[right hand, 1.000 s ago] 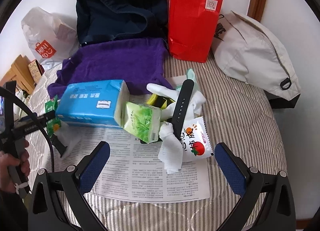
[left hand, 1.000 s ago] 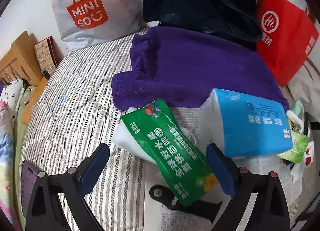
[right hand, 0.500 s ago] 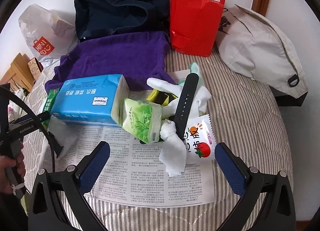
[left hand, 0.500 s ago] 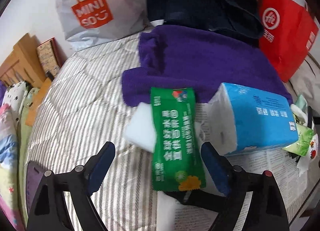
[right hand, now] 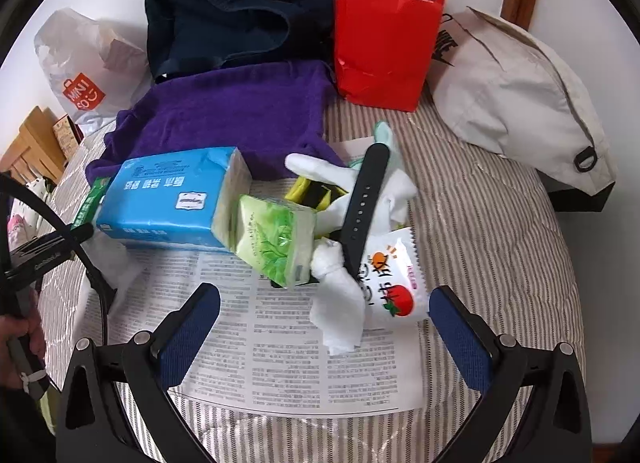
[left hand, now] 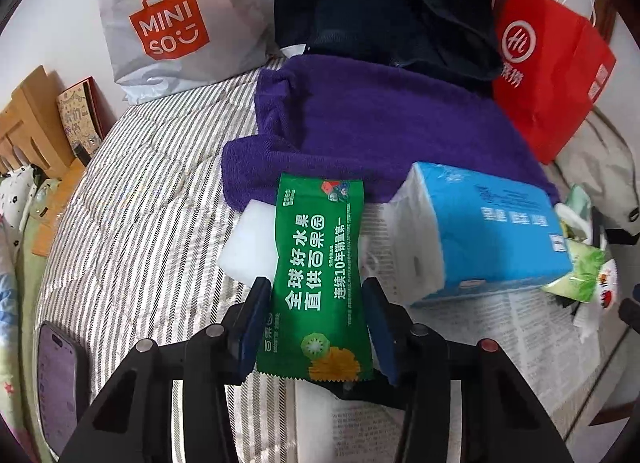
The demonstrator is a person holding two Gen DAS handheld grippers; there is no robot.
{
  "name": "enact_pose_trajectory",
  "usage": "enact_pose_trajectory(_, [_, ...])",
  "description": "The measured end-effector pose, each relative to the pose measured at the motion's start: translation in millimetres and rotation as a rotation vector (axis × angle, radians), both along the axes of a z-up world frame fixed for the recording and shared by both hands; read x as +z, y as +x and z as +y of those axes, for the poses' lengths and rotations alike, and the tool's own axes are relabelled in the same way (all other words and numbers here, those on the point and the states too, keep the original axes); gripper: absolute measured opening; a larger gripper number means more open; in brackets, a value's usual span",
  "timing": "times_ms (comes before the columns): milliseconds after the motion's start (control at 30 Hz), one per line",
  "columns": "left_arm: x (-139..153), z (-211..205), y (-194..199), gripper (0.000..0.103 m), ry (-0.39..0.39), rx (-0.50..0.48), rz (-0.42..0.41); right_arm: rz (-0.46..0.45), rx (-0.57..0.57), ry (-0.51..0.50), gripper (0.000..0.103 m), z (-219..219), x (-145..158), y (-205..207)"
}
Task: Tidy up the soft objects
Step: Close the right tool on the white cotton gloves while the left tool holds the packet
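A green snack packet (left hand: pixel 320 231) with white lettering lies lengthwise between the blue pads of my left gripper (left hand: pixel 316 283). The jaws are closing, and both pads touch its long edges, pinching it slightly at the waist. A white foam block (left hand: pixel 248 247) sits under its left side. A blue tissue pack (left hand: pixel 480 231) lies just to the right on the newspaper (left hand: pixel 500 327), with a purple towel (left hand: pixel 380 131) behind. My right gripper (right hand: pixel 324 323) hovers open over the newspaper (right hand: pixel 288 359), in front of a green tissue pack (right hand: pixel 272 239), a white cloth (right hand: pixel 340 303) and a tomato packet (right hand: pixel 396 283).
Everything rests on a striped bed cover (right hand: pixel 492 231). A red paper bag (right hand: pixel 384 23), a navy garment (right hand: pixel 232 11), a beige bag (right hand: pixel 512 91) and a Miniso bag (left hand: pixel 168 23) line the back. A black watch strap (right hand: pixel 364 203) lies across the pile. A phone (left hand: pixel 56 379) lies front left.
The left jaws have come in from wide apart to the green packet's edges. The packet has swung from a diagonal to straight along the fingers. The right gripper has barely shifted.
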State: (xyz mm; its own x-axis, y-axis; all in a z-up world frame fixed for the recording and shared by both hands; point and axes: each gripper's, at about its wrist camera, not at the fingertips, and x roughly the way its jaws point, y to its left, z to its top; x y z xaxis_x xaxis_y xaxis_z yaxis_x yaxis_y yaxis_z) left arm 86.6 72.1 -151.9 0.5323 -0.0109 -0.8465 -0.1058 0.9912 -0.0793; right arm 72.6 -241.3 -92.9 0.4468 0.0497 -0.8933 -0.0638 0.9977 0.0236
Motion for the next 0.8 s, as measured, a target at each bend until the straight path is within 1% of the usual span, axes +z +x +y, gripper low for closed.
enact_pose_trajectory(67, [4,-1,-4,0.043,-0.008,-0.014,-0.006,-0.002,-0.008,0.004,0.103,-5,0,0])
enact_pose_trajectory(133, [5,-2,-6,0.038,-0.014,-0.022,-0.002,0.004,-0.021,0.002,0.103,-10,-1,0])
enact_pose_trajectory(267, [7,0,-10,0.037,-0.048,-0.027,-0.002,0.004,-0.031,0.004,0.103,-15,0,-1])
enact_pose_trajectory(367, [7,-2,-8,0.034,-0.035,-0.034,-0.006,-0.007,-0.031,0.010,0.103,-16,2,-2])
enact_pose_trajectory(433, [6,-1,-7,0.031,-0.044,-0.035,-0.007,-0.006,-0.034,0.007,0.103,-18,1,0])
enact_pose_trajectory(500, [9,1,-9,0.031,-0.056,-0.039,-0.025,-0.007,-0.041,0.003,0.103,-21,1,0])
enact_pose_trajectory(600, [13,3,-11,0.031,-0.054,-0.040,-0.040,-0.009,-0.060,0.005,0.103,-31,0,2])
enact_pose_trajectory(800, [15,4,-10,0.031,-0.055,-0.043,-0.048,-0.025,-0.101,0.048,0.102,-45,-4,19])
